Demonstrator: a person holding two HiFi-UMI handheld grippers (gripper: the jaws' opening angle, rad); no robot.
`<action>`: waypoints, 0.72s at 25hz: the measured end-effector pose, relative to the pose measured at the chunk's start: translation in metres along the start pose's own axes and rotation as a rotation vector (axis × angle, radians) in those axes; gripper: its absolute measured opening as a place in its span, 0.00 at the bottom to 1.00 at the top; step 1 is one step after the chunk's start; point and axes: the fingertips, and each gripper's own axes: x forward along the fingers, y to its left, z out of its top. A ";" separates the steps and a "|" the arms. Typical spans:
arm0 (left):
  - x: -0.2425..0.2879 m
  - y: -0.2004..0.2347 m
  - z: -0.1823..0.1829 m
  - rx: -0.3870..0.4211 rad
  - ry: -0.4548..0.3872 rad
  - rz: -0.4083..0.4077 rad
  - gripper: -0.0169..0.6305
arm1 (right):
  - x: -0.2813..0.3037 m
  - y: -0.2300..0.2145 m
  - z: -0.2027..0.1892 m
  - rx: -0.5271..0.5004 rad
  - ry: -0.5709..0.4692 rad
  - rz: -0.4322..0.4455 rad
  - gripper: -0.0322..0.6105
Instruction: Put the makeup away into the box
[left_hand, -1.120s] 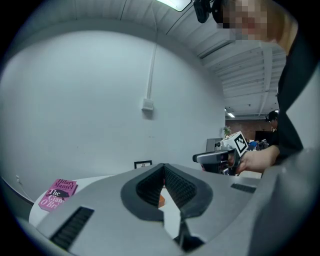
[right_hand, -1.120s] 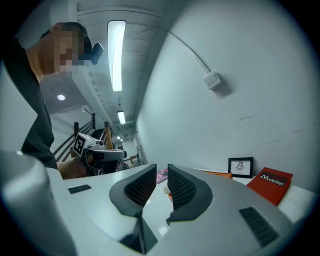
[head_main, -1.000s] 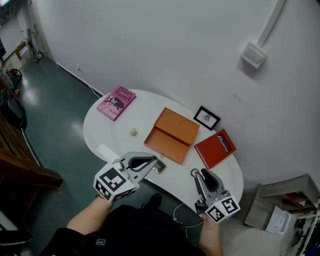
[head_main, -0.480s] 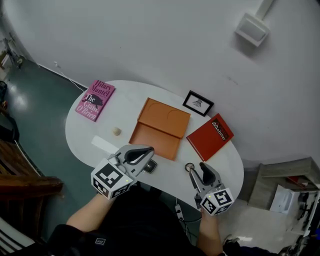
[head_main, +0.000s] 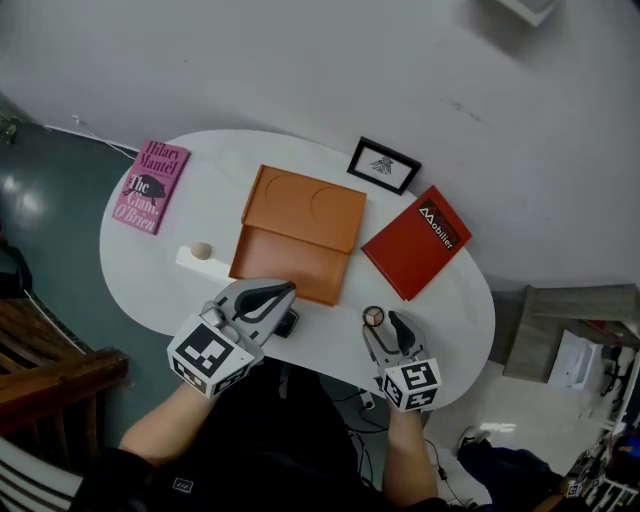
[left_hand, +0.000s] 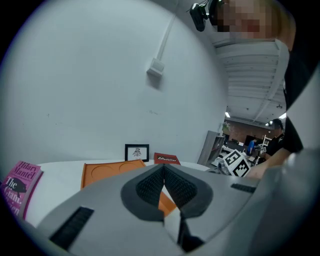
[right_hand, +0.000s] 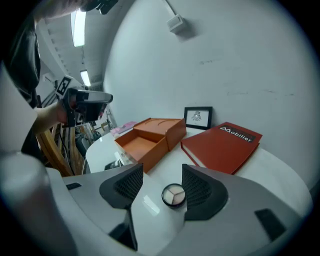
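An open orange box (head_main: 300, 235) sits mid-table, its lid lying flat behind it. A small round compact (head_main: 374, 316) with three pale shades lies near the table's front edge. My right gripper (head_main: 385, 330) has just been opening its jaws, and they stand open on either side of the round compact (right_hand: 174, 195) without touching it. A dark square compact (head_main: 288, 322) lies at the front edge, left of the round one. My left gripper (head_main: 283, 293) hovers just over it, its pads (left_hand: 150, 186) shut together with nothing between them. A beige sponge (head_main: 201, 250) rests left of the box.
A red book (head_main: 417, 243) lies right of the box and a small picture frame (head_main: 384, 165) stands behind it. A pink book (head_main: 150, 185) lies at the far left. A white strip (head_main: 190, 262) sits under the sponge. The wall rises close behind the table.
The right gripper has come down to the table and its jaws have spread around the round compact. The left gripper has sunk toward the front edge, over the dark compact.
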 end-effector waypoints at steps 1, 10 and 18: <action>0.002 0.000 -0.004 -0.006 0.011 0.000 0.05 | 0.006 -0.003 -0.010 -0.004 0.027 -0.006 0.39; -0.003 0.002 -0.022 -0.034 0.062 0.018 0.05 | 0.035 -0.022 -0.051 -0.033 0.143 -0.073 0.41; -0.023 0.007 -0.020 -0.038 0.041 0.038 0.05 | 0.035 -0.028 -0.061 -0.115 0.250 -0.150 0.41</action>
